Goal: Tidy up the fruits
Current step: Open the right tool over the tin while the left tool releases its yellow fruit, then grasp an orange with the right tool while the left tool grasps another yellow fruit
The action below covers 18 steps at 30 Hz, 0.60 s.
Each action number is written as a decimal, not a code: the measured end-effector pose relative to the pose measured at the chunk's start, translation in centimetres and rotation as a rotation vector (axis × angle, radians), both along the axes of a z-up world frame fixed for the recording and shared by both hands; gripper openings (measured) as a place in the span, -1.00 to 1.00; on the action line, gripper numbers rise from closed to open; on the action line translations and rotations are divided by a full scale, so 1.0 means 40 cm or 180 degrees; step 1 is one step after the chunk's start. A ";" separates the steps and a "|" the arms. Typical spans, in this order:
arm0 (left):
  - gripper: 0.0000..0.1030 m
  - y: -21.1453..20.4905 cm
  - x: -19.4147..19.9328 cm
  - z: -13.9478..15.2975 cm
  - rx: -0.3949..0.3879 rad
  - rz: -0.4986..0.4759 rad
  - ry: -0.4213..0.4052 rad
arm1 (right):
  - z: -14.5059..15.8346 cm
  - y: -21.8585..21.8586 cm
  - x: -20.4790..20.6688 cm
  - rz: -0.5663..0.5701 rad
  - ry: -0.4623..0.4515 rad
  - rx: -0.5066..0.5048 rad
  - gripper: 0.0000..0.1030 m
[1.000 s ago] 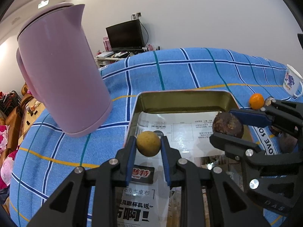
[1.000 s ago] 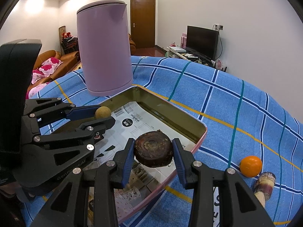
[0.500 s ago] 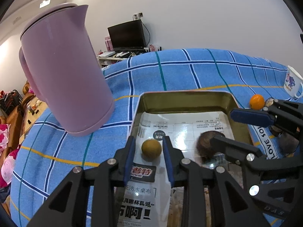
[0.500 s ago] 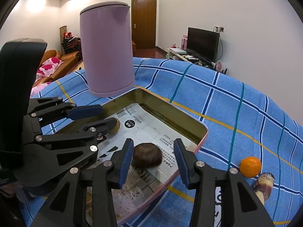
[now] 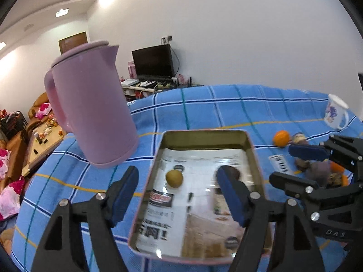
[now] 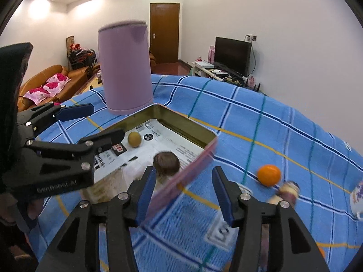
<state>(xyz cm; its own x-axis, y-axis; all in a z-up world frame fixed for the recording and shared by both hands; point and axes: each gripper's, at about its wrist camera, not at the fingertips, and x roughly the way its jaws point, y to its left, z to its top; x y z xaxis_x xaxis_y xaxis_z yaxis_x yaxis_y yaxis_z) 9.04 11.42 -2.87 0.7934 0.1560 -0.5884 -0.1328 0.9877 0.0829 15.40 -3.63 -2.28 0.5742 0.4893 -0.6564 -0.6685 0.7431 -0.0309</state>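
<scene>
A shallow metal tray (image 5: pixel 205 136) lined with printed paper sits on a blue checked tablecloth (image 5: pixel 204 108) and serves as the landmark here. Inside it lie a small yellow-brown fruit (image 5: pixel 174 178), near the tray's left wall, and a dark brown round fruit (image 6: pixel 166 161) toward its right side, partly hidden by a finger in the left wrist view.

The left gripper (image 5: pixel 177 192) hangs over the tray; its jaws have just been opening and now stand wide, nothing between the pads. The right gripper (image 6: pixel 182 191) sits over the tray's right rim; its jaws have also been opening, and the brown fruit lies free beyond them.

Left of the tray stands a tall pink jug (image 5: pixel 90 104), close to the rim. Right of the tray lie an orange (image 6: pixel 268 174), a small brownish item (image 6: pixel 289 189) touching it, and farther off a white mug (image 5: pixel 335 113).

The paper carries Chinese print, too blurred to read. The left gripper's body bears lettering that looks like "GenRobot.AI"; the right one shows "DAS".
</scene>
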 end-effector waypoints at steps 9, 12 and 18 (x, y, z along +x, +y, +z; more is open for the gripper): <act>0.47 -0.137 -0.081 -0.024 -0.0125 -0.0343 -0.0038 | 0.005 -0.267 -0.123 -0.0498 -0.0075 0.0184 0.07; 0.47 -0.184 -0.086 -0.039 -0.0149 -0.0465 0.0015 | -0.011 -0.352 -0.142 -0.0758 -0.0096 0.0135 0.11; 0.47 -0.274 -0.084 -0.067 -0.0136 -0.0653 0.0132 | -0.064 -0.456 -0.133 -0.1033 0.0111 0.0223 0.16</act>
<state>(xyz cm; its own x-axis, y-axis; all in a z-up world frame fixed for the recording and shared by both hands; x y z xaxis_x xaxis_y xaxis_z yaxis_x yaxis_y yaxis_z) 5.67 0.47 -5.57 0.7809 -0.0322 -0.6238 0.0742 0.9964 0.0414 10.09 -21.88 -4.85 0.6853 0.3290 -0.6497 -0.3962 0.9170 0.0464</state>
